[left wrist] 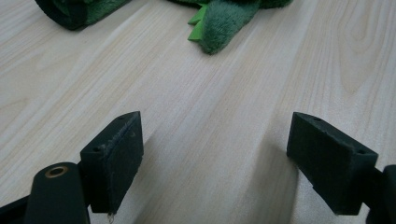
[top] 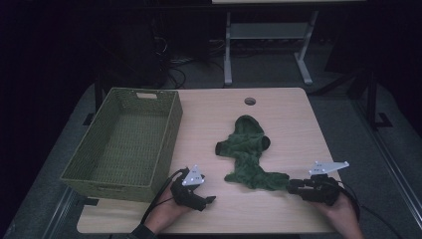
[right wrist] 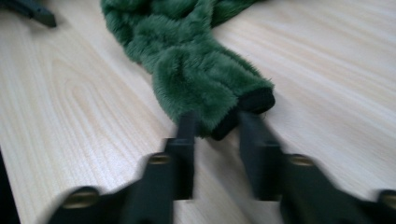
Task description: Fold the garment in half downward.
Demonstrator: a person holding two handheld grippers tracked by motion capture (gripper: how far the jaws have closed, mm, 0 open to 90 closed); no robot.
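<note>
A green plush garment [top: 249, 149] lies crumpled in the middle of the wooden table [top: 293, 119], one sleeve stretched toward the front right. My right gripper [top: 292, 185] lies low at that sleeve's end. In the right gripper view its jaws [right wrist: 217, 123] stand a little apart, with the furry sleeve [right wrist: 196, 70] and its black cuff [right wrist: 257, 100] between the tips. My left gripper [top: 210, 200] rests near the front edge, left of the garment. It is wide open [left wrist: 217, 130] over bare wood, with the garment's edge [left wrist: 219, 18] farther ahead.
A large green woven basket [top: 109, 186] with nothing in it stands on the left part of the table, just left of my left hand. A round cable hole [top: 250, 101] sits near the far edge. Desk legs and cables stand on the dark floor beyond.
</note>
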